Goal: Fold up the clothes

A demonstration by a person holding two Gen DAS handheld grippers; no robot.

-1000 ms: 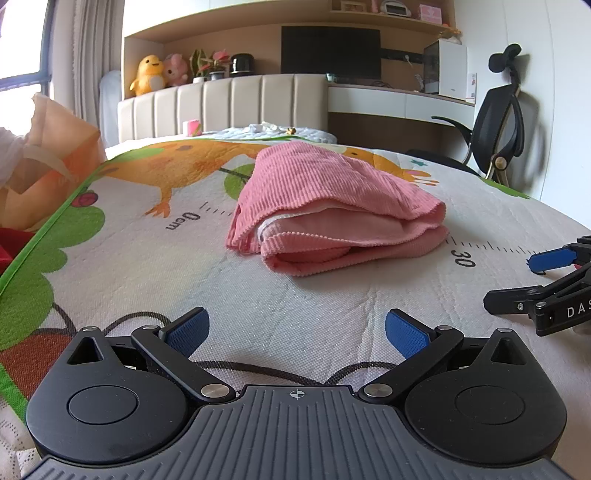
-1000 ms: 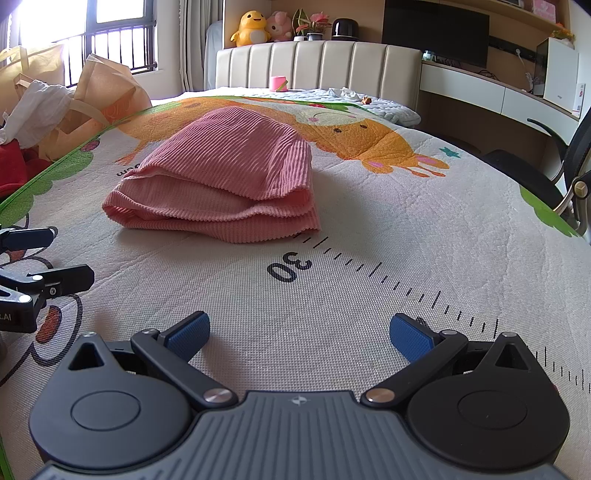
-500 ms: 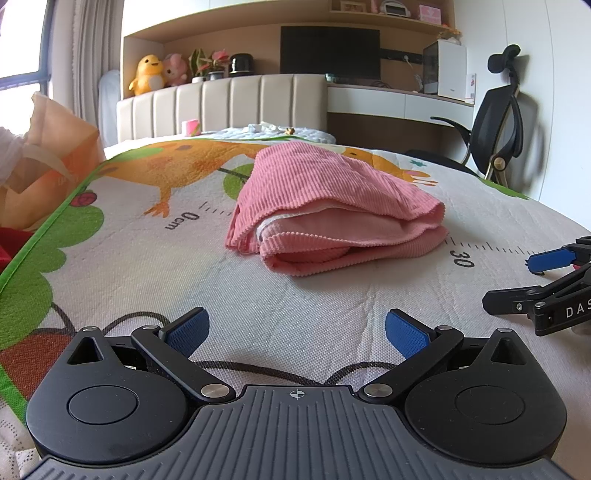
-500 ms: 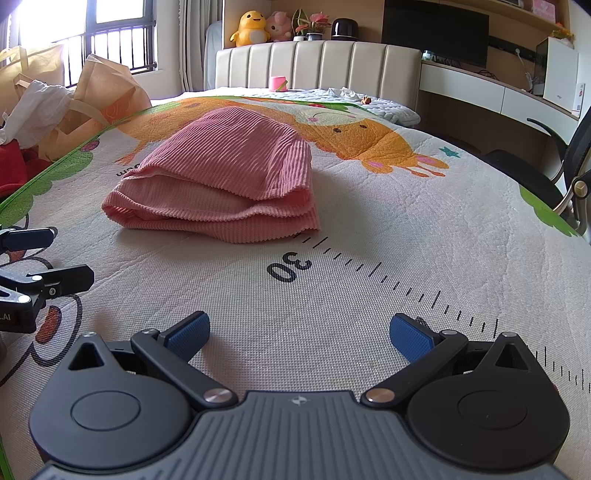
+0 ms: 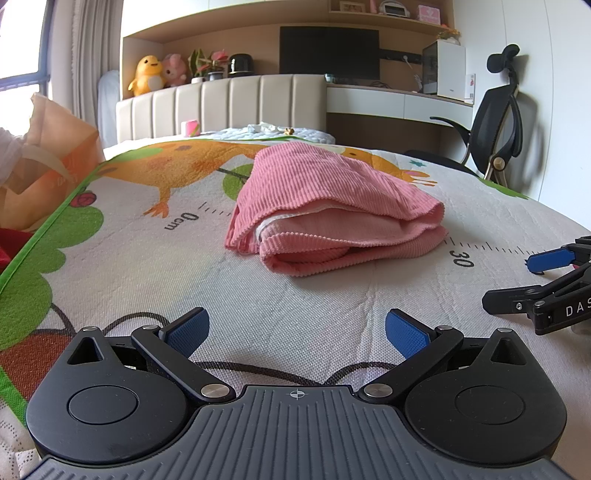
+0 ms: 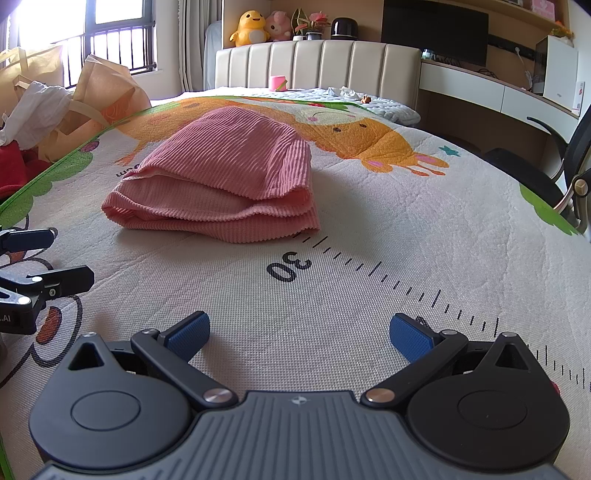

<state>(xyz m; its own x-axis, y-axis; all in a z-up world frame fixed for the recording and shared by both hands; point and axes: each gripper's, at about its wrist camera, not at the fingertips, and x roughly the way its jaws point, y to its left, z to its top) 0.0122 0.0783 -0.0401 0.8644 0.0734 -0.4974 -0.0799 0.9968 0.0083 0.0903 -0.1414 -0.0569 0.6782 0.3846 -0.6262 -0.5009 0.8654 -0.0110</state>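
One folded pink ribbed garment [image 5: 332, 206] lies on the printed play mat [image 5: 303, 295] that covers the bed, between the ruler marks "0cm" [image 5: 181, 221] and "30" [image 5: 461, 257] printed on the mat. Its long axis runs along that ruler line, and its open layered edges face the left camera, showing a paler inner side. What kind of garment it is cannot be told from the folds. In the right wrist view the same garment [image 6: 221, 177] sits ahead and to the left, its far side hidden behind its own bulk.

Two hand-held grippers rest low over the mat, well apart from the garment. The left hand-held gripper [image 5: 295, 332] has its blue pads spread wide with nothing between them; the right hand-held gripper [image 6: 299, 336] is likewise spread and empty. Each is cut off at the edge of the other's view.

At the left edge stand orange bags [image 6: 103, 99], partly out of view, holding white and red cloth. Two plush toys [image 6: 264, 26] sit on the ledge above the headboard [image 6: 317, 62], and one black office chair [image 5: 495, 122] stands on the right
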